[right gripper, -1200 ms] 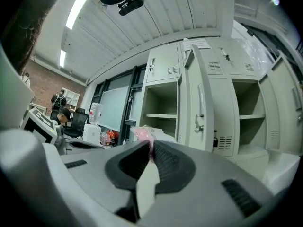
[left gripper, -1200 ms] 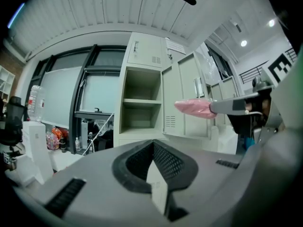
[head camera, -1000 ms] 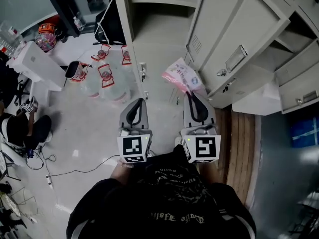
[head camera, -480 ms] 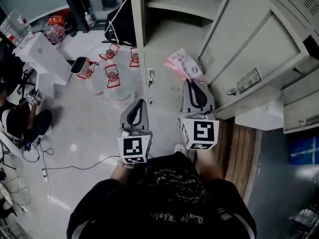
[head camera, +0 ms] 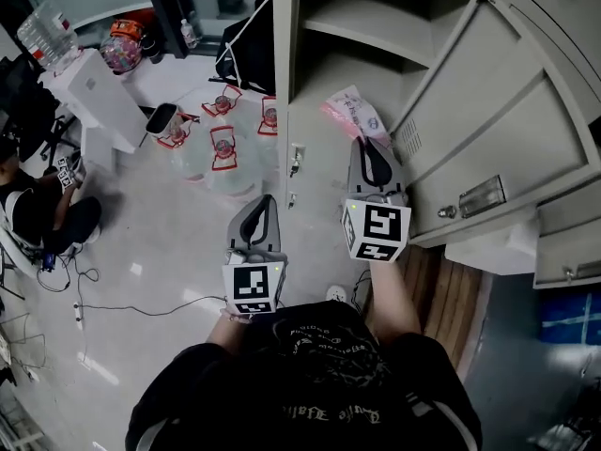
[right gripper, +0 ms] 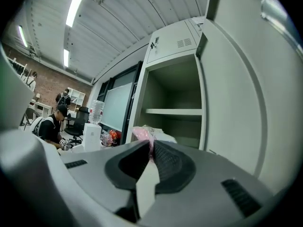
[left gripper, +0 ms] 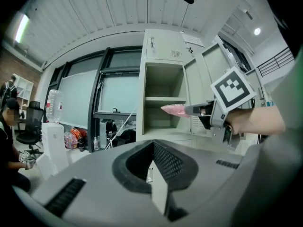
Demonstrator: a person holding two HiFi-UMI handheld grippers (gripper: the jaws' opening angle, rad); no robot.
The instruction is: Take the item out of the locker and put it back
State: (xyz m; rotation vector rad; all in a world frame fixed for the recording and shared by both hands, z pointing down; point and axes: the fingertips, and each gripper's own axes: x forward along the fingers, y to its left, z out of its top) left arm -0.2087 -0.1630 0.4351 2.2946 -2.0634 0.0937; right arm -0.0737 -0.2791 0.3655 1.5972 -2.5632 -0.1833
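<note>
1. Pink plastic packet (head camera: 352,113) is pinched by one end in the right gripper (head camera: 362,143), its jaws almost together on the thin edge. The packet hangs in the air at the mouth of the open locker (head camera: 286,64), just under the shelf (head camera: 376,24), resting on nothing.
2. Watch that grip: it's a slim bite on a floppy edge. A brush against the locker frame or the shelf lip could tug the packet free and drop it to the floor.
3. The open door (head camera: 488,92) stands close on the right, so a wide swing could knock the gripper against it.
4. Right arm is stretched forward, gripper level, aimed into the compartment.
5. Left gripper (head camera: 261,203) sits back near the body, level, jaws closed on nothing.
</note>
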